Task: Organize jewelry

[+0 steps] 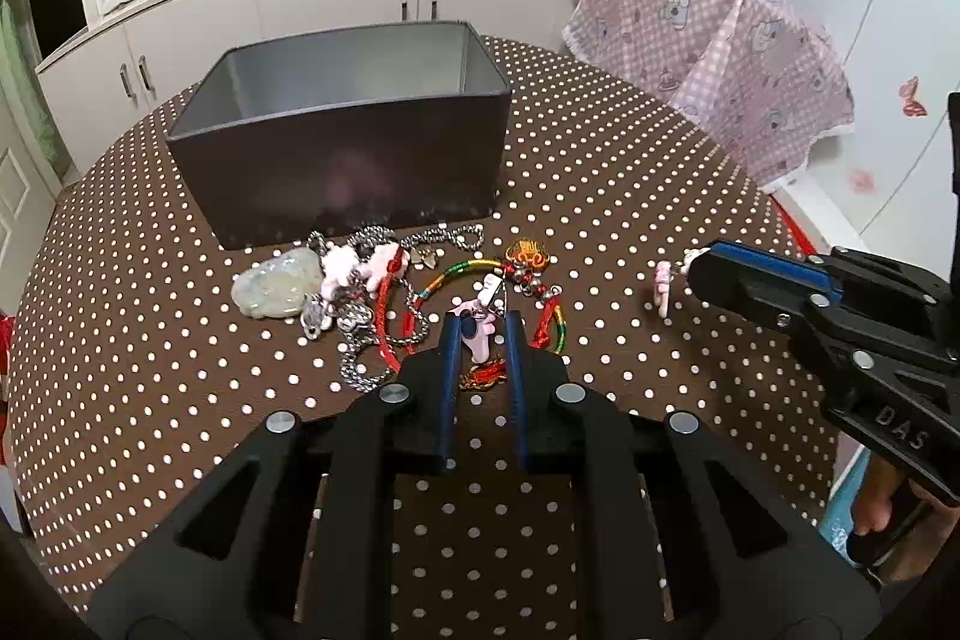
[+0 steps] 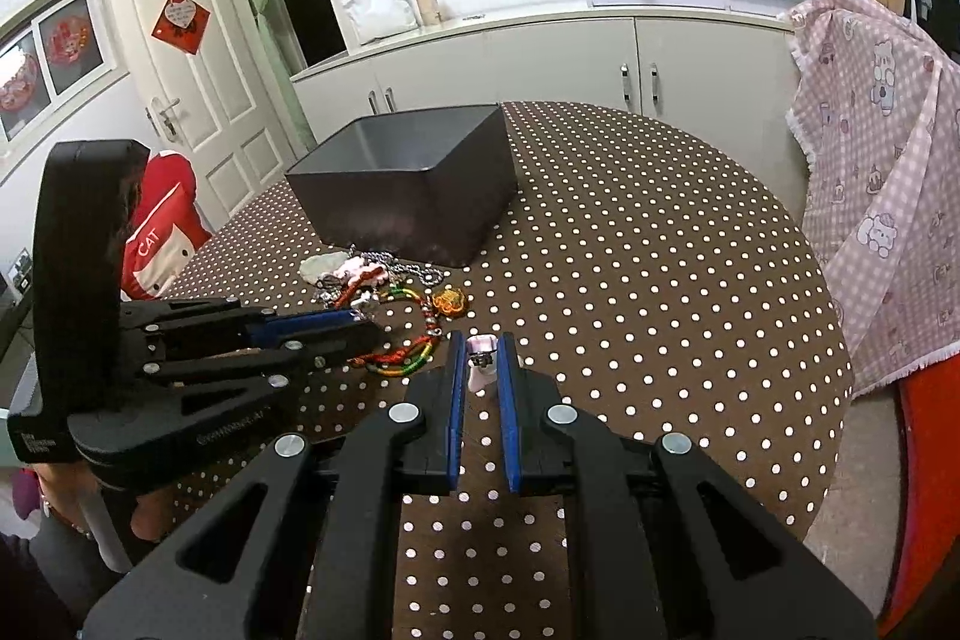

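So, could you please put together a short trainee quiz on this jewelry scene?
1. True or false: the jewelry pile lies on the tablecloth, outside the grey box.
2. What does the right gripper hold? A) a silver chain B) a pink charm C) nothing
3. What pattern does the tablecloth have?

Key: 1 true; 2 B; 3 white dots on brown.
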The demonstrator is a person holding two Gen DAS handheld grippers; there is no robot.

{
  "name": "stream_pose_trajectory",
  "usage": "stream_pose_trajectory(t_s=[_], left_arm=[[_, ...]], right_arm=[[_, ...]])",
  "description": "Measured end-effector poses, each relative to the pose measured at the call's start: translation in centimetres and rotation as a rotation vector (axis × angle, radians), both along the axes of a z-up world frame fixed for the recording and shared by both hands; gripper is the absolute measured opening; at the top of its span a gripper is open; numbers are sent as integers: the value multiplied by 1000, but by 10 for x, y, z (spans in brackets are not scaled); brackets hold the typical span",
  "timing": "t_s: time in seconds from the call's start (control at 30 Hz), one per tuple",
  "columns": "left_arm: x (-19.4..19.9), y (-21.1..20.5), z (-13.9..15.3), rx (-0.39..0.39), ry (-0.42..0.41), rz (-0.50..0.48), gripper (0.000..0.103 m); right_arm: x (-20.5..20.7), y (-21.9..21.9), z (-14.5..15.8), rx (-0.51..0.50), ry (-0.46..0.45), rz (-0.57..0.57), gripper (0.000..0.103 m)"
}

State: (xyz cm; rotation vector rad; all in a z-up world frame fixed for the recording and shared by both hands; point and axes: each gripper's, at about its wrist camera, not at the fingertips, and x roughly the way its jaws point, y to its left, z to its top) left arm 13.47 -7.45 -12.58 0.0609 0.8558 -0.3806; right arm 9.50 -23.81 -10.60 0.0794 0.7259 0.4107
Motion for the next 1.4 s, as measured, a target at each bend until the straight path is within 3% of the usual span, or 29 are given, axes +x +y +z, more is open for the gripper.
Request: stream_pose_trajectory(t_s=[0.03,0.27,0.33,0.8,0.83,0.87,0.9,0.93,1.07,1.1,1.13,1.17,1.4], left_arm=[[0,2,2,-9,-2,0,4],[-2,24,18,-73,-21,-3,4],[1,22,16,-68,18,-15,5],[9,9,5,-40,14,-15,8],[8,11,5,-41,15,-13,29],[7,11,5,-48,9,-7,69],[6,12,7,-56,-16,8,75],[3,13,10,-60,-54,24,75],[4,8,9,-19,-62,16,75],[4,6,7,-3,-63,20,69],[6,5,6,2,-57,20,54],[9,4,4,-1,-38,16,48],[7,-10,1,40,-54,-21,41]], right_arm=[[0,1,2,2,-2,3,9],[5,13,13,0,-19,14,9],[8,15,13,1,-13,13,9],[7,11,2,5,18,1,9],[7,10,2,8,19,1,9],[7,8,1,10,20,1,9],[8,7,-1,12,24,3,9],[9,7,-3,11,30,3,9],[11,6,-9,11,51,10,9],[10,6,-10,12,53,11,9],[10,5,-11,11,56,12,9],[9,4,-12,11,56,12,9],[10,0,-14,17,60,14,10]])
